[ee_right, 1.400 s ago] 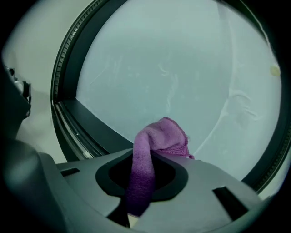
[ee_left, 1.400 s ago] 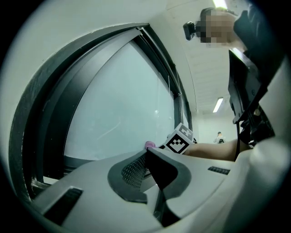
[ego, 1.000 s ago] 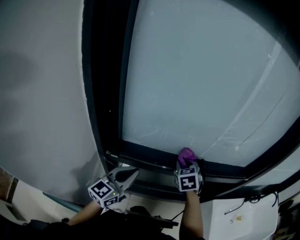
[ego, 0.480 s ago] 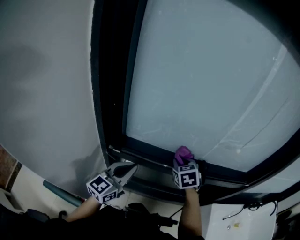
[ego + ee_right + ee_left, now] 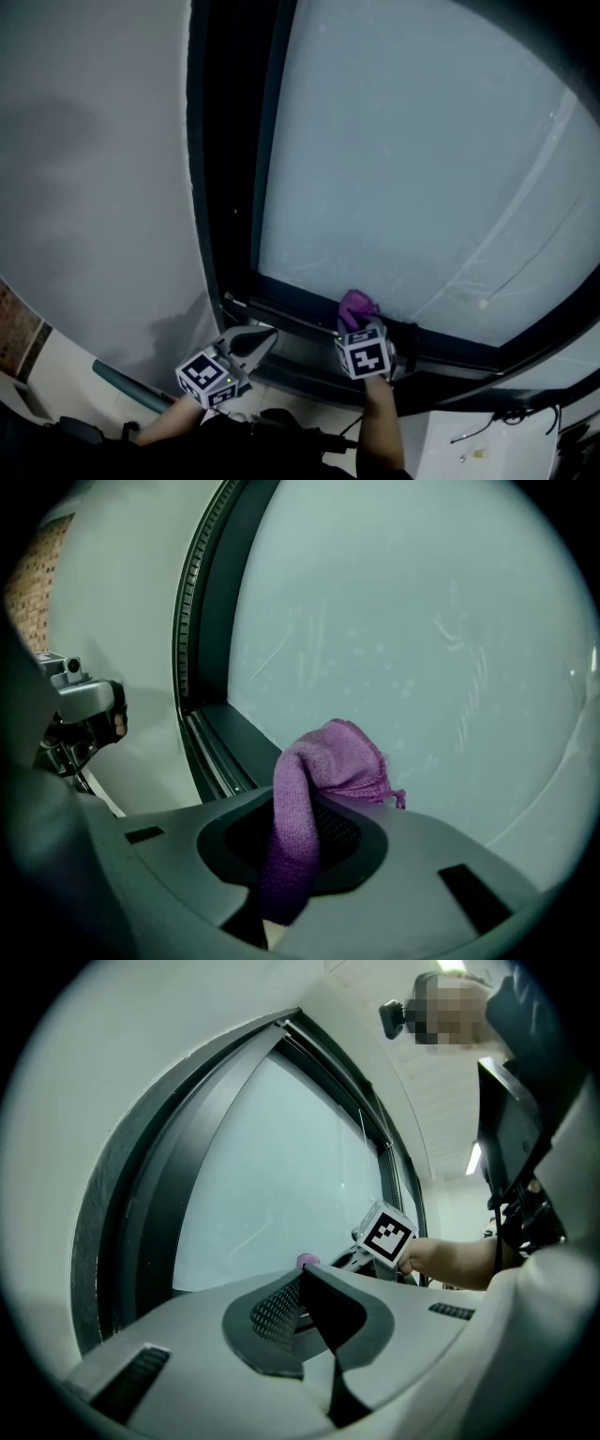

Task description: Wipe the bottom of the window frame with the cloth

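Observation:
A purple cloth [image 5: 355, 308] [image 5: 314, 789] is clamped in my right gripper [image 5: 361, 330], which is shut on it and presses it against the dark bottom rail of the window frame [image 5: 291, 314] [image 5: 234, 747], just under the frosted pane [image 5: 412, 159]. In the left gripper view the cloth [image 5: 307, 1261] shows as a small purple dot beyond the jaws. My left gripper [image 5: 251, 340] [image 5: 305, 1288] hangs lower left of the rail, shut with nothing in it, away from the cloth.
The dark vertical frame post [image 5: 225, 141] runs up the left side of the pane, with a pale wall [image 5: 94, 187] beyond it. A white ledge with cables [image 5: 487, 441] lies at lower right. A teal tube [image 5: 127, 386] lies at lower left.
My right gripper has slid the cloth a little to the left along the bottom rail. The left gripper has hardly moved.

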`<state>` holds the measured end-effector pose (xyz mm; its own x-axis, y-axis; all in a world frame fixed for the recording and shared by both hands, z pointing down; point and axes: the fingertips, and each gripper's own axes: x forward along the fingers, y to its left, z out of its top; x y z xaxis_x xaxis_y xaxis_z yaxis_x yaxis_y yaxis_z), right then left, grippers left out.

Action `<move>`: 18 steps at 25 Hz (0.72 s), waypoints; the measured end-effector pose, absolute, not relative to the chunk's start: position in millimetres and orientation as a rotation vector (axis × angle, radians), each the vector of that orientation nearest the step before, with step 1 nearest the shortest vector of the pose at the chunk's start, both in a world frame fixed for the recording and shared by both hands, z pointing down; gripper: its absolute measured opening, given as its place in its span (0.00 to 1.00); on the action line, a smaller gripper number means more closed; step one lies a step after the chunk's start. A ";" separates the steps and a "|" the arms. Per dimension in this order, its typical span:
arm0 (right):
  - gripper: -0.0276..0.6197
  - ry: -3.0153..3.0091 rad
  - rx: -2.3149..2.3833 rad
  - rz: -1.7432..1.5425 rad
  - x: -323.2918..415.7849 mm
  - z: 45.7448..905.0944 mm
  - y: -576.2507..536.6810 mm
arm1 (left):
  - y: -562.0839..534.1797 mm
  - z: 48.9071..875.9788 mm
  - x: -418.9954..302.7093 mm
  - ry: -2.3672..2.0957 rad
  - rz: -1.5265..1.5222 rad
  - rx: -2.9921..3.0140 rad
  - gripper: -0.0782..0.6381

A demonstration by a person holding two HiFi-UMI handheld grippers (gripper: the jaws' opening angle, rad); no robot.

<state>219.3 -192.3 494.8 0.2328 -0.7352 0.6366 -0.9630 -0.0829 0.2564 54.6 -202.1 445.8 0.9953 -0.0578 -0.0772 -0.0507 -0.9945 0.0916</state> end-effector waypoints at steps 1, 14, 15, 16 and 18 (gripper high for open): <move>0.17 -1.562 1.868 0.458 218.3 494.4 -193.2 | -202.9 445.2 53.4 -0.093 -0.128 3.048 0.11; 0.17 -1.605 1.761 0.435 200.2 497.5 -212.3 | -217.4 448.7 32.9 -0.228 -0.147 3.019 0.11; 0.17 -1.610 1.751 0.430 197.8 497.1 -214.7 | -218.4 447.8 31.2 -0.237 -0.160 3.020 0.11; 0.17 -1.610 1.746 0.431 196.8 498.3 -216.3 | -219.2 447.0 29.3 -0.248 -0.169 3.020 0.11; 0.17 -1.603 1.734 0.428 195.6 499.6 -218.4 | -220.2 446.2 25.4 -0.268 -0.178 3.016 0.11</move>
